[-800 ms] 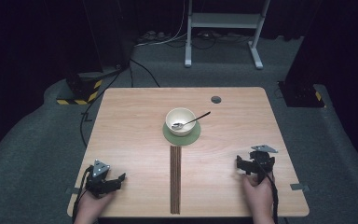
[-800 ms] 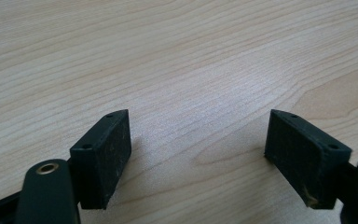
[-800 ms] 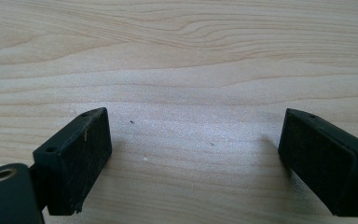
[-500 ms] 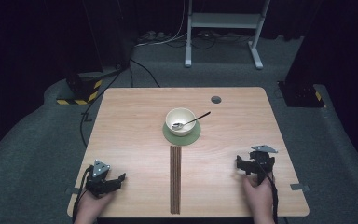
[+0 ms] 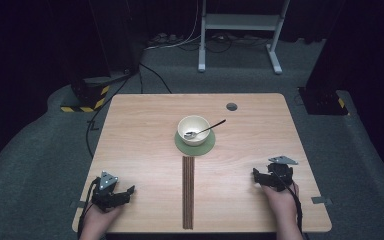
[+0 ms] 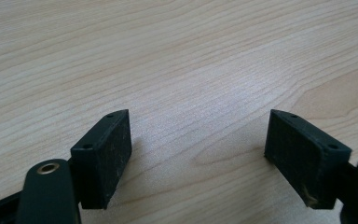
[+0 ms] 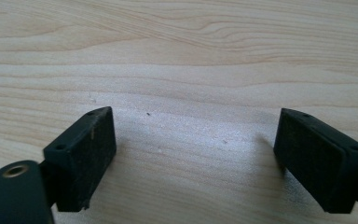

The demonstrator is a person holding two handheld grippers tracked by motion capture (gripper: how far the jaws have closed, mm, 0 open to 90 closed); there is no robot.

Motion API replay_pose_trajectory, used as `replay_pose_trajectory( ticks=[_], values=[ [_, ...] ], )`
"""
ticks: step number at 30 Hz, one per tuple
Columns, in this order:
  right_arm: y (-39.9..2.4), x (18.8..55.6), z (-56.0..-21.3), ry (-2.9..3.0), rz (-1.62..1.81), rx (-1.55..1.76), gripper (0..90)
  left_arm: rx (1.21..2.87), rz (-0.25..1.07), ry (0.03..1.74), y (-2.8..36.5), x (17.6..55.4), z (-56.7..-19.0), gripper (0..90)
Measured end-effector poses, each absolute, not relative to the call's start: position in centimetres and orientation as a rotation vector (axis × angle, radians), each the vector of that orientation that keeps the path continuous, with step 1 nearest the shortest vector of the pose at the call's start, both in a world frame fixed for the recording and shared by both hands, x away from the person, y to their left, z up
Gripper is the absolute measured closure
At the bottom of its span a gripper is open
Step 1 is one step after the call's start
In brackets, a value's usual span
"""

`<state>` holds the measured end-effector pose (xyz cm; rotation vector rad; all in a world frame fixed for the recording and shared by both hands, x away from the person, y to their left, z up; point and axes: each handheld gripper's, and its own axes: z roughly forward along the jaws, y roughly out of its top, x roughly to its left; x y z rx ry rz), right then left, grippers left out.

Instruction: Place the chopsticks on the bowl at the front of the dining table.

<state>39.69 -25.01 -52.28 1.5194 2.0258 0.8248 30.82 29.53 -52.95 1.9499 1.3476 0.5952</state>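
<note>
1. Two grippers sat on my table [image 5: 140,130], one at each near corner: the left gripper [image 5: 122,195] under my left hand [image 5: 100,217], the right gripper [image 5: 257,176] under my right hand [image 5: 280,197].
2. In the left gripper view, the left gripper [image 6: 198,149] had its jaws spread wide apart, nothing but bare wood between them.
3. In the right gripper view, the right gripper [image 7: 196,156] was likewise spread wide over bare wood.
4. I saw a cream bowl [image 5: 193,129] near the table's middle, sitting on a round green mat [image 5: 195,146].
5. A spoon [image 5: 205,131] lay in the bowl, handle leaning over the rim toward the right.
6. A dark slatted strip [image 5: 188,192] ran from just below the mat to the near edge, between the grippers.
7. A small dark hole [image 5: 231,106] showed near the far edge.
</note>
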Motion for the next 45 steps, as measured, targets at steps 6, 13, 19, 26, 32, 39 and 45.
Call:
replay_pose_trajectory(
  ticks=[6, 13, 19, 26, 32, 39, 45],
  values=[
    [-24.6, 39.0, -51.9, 2.057, 0.831, 1.419, 13.4, 1.946, 0.596, 1.347, 29.5, 30.8, -53.0, 22.7],
    [-22.5, 38.1, -51.6, 2.171, 0.911, 1.302, 13.5, 1.950, 0.595, 1.348, 29.5, 30.8, -52.9, 22.7],
    [-20.4, 37.7, -51.7, 2.230, 0.936, 1.199, 13.6, 1.953, 0.591, 1.341, 29.6, 30.8, -52.9, 22.7],
    [-18.6, 37.1, -51.5, 2.265, 0.981, 1.126, 13.9, 1.955, 0.586, 1.337, 29.5, 30.8, -52.9, 22.7],
    [-17.0, 36.7, -51.4, 2.301, 1.000, 1.074, 13.8, 1.957, 0.585, 1.334, 29.5, 30.8, -53.0, 22.6],
    [-15.2, 36.2, -51.4, 2.326, 1.027, 1.047, 13.5, 1.965, 0.578, 1.325, 29.5, 30.8, -52.9, 21.7],
    [-14.1, 36.2, -51.4, 2.342, 1.025, 1.046, 13.2, 1.967, 0.578, 1.321, 29.5, 30.8, -53.0, 21.1]
  ],
)
